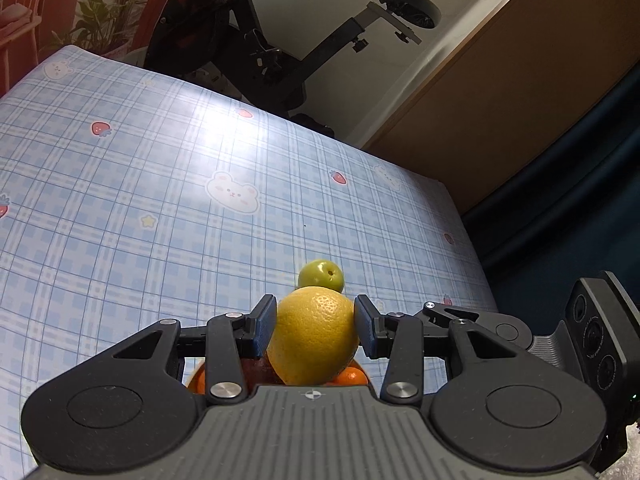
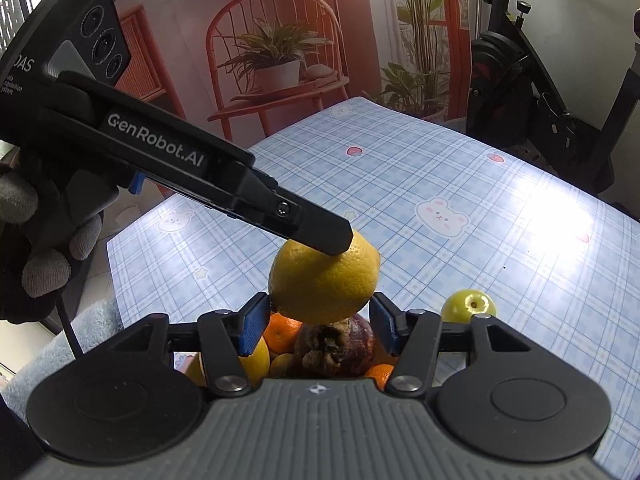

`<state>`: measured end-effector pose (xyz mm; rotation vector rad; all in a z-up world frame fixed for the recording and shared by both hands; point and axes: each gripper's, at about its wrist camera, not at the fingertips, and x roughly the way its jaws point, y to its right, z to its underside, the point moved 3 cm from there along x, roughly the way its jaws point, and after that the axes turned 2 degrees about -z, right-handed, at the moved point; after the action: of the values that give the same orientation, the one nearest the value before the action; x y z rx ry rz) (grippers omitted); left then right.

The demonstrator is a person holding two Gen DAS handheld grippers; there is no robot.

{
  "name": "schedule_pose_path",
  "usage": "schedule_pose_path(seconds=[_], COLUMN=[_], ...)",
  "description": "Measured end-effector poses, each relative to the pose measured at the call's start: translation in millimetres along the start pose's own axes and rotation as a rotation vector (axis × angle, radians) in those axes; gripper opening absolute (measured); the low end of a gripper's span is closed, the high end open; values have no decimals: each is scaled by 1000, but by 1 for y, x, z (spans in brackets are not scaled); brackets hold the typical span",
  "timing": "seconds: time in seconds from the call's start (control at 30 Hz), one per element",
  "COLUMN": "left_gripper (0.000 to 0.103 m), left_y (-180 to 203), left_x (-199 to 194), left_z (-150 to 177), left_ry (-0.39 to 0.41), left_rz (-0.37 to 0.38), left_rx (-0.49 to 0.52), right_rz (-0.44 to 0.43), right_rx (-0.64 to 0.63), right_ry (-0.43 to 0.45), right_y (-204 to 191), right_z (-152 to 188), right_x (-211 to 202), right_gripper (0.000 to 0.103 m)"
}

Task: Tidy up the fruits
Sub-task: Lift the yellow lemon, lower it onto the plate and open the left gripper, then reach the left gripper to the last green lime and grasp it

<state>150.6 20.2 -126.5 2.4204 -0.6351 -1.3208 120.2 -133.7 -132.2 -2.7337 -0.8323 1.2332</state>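
A yellow citrus fruit (image 1: 314,336) hangs above a pile of fruit, and my left gripper (image 1: 316,328) is shut on it with both blue pads pressed to its sides. In the right wrist view the left gripper (image 2: 332,248) reaches in from the left, one finger lying over the citrus (image 2: 324,284). My right gripper (image 2: 320,324) meets the same fruit from the near side, its pad tips against the fruit's lower flanks. Below lie oranges (image 2: 282,332), a dark red fruit (image 2: 340,344) and smaller yellow fruits (image 2: 256,360). A green apple (image 1: 320,275) (image 2: 468,306) rests alone on the table.
The table wears a blue checked cloth (image 1: 160,184) with bear and strawberry prints. An exercise bike (image 1: 280,52) stands past its far edge, and a wooden panel (image 1: 520,100) rises at the right. A gloved hand (image 2: 44,264) holds the left gripper. An orange bowl rim (image 1: 192,378) shows under the pile.
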Motion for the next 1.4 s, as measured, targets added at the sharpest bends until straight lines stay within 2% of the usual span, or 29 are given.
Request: schedule_pose_path(seconds=[0.23,0.4,0.87,1.4], left_gripper=[45,45,43,43], left_y=[1,-7,-19,-19], left_x=[-15,-13,10,4], left_z=[29,38,39,32], left_ry=[-14,-27,-77,-60], left_rz=[-11,-15,-12,-16], left_rx=[15,5,-16,-16], right_rz=[0,5,27,30], right_rx=[-6,-17,-76,-81], right_ry=[-13,-26,-63,-66], right_y=[-23,-31,-37,-38], right_z=[19,27,34,34], right_x=[-6,0,9,10], right_gripper=[58,58,58,58])
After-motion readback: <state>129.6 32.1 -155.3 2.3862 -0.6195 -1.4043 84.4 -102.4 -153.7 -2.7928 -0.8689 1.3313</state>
